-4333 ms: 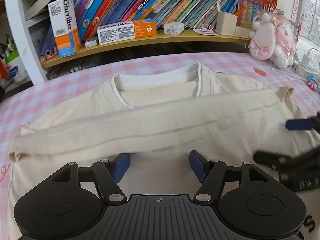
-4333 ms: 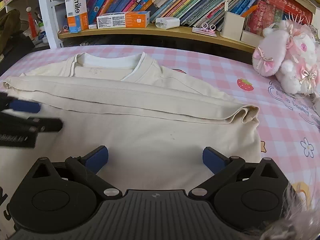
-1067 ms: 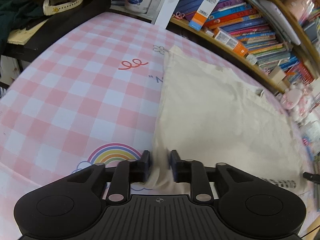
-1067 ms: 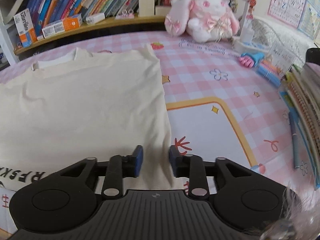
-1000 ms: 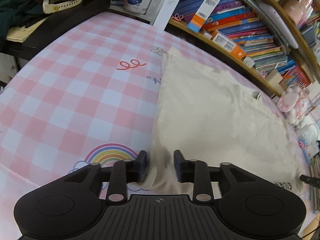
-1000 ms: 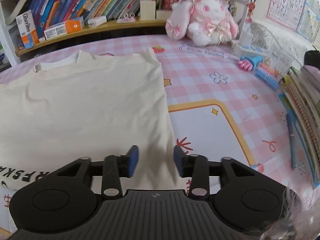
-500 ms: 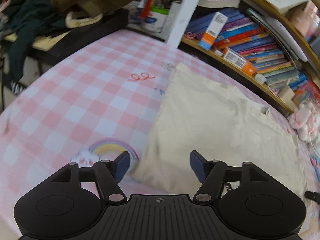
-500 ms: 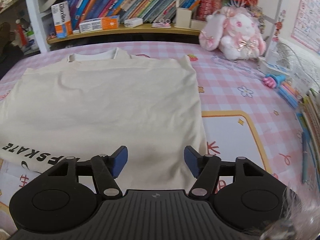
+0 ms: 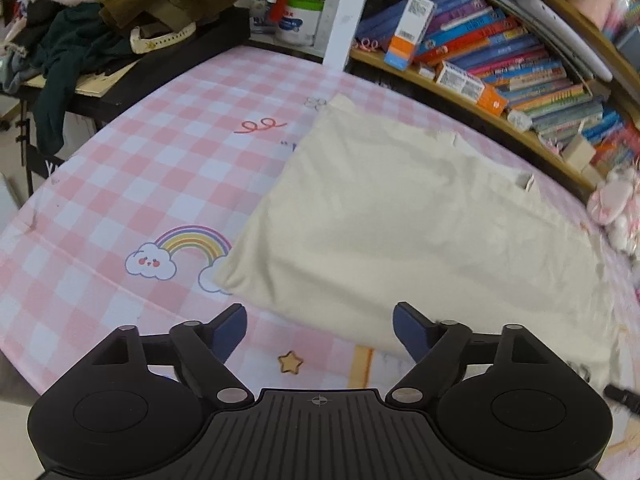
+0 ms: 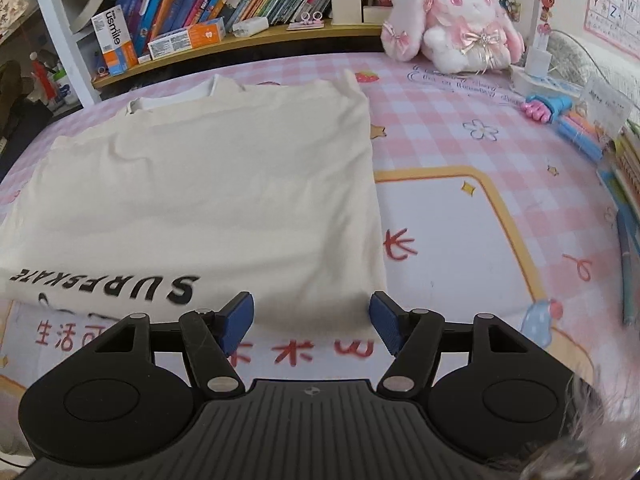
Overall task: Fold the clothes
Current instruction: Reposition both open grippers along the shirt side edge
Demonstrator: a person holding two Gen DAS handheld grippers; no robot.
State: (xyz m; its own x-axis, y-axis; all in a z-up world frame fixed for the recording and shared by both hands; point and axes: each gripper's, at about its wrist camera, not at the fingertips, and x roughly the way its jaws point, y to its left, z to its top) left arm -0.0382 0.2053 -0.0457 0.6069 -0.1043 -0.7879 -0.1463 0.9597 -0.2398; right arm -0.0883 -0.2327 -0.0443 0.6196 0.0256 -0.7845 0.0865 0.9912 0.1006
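Observation:
A cream T-shirt (image 9: 420, 216) lies flat on the pink checked table cover, sleeves folded in so it forms a rectangle. In the right wrist view the shirt (image 10: 208, 184) shows black lettering near its front edge and its collar at the far side. My left gripper (image 9: 320, 326) is open and empty, just in front of the shirt's near left corner. My right gripper (image 10: 311, 322) is open and empty, over the shirt's near right corner, not touching it.
A low shelf with books and boxes (image 10: 184, 36) runs along the table's far side. A pink plush rabbit (image 10: 452, 24) sits at the far right. Pens and notebooks (image 10: 600, 152) lie on the right edge. A pile of dark clothes (image 9: 100, 20) sits beyond the left edge.
Both grippers were shut on the shirt's near corners a second ago. They have let go, opened wide and pulled back and up from the shirt.

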